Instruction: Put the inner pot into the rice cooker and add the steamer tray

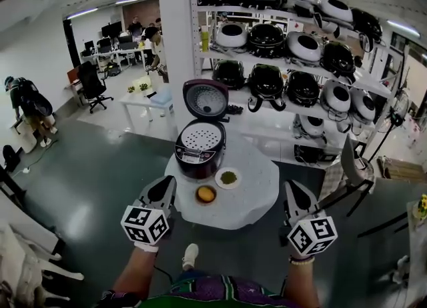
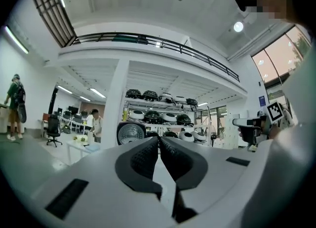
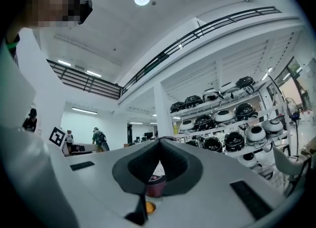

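Observation:
A dark red rice cooker stands on the round white table with its lid raised. A white perforated steamer tray lies in its mouth and hides whatever is beneath it. Both grippers hang at the table's near edge, apart from the cooker. My left gripper points level at the room, shut and empty; its own view shows the tips meeting, with the lid beyond. My right gripper is shut and empty too, with the cooker showing through the gap behind its closed tips.
Two small dishes sit on the table's near side, one with green contents, one with orange. Behind stand a white pillar and shelves of several rice cookers. A chair is at the right. People stand far left.

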A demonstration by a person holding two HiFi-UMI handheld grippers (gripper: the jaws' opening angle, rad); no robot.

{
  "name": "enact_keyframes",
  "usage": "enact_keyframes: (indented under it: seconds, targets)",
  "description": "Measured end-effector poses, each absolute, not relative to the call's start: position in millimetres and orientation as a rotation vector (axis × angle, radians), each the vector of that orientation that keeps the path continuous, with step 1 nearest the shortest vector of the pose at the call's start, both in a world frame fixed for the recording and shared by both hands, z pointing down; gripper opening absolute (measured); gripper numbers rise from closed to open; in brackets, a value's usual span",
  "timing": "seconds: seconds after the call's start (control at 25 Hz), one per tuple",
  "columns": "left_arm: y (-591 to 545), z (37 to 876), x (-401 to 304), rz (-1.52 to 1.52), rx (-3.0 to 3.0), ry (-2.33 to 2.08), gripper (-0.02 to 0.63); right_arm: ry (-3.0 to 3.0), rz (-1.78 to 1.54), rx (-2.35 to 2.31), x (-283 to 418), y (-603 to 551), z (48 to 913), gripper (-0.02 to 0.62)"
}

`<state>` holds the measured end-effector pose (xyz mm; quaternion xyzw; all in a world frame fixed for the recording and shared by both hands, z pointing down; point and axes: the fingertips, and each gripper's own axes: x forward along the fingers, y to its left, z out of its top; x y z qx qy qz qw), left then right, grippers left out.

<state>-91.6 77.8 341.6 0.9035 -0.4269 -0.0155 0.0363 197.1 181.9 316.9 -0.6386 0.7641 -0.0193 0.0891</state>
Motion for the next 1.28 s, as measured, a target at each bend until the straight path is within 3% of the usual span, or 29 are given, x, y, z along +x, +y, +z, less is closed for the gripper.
enact_keyframes:
  seconds: [1.28]
  targets:
    - [92.4, 348.3, -106.1, -0.033, 2.774, -1.422, 0.029, 2.302, -0.071, -1.885, 186.1, 166.9, 331.0, -0.002]
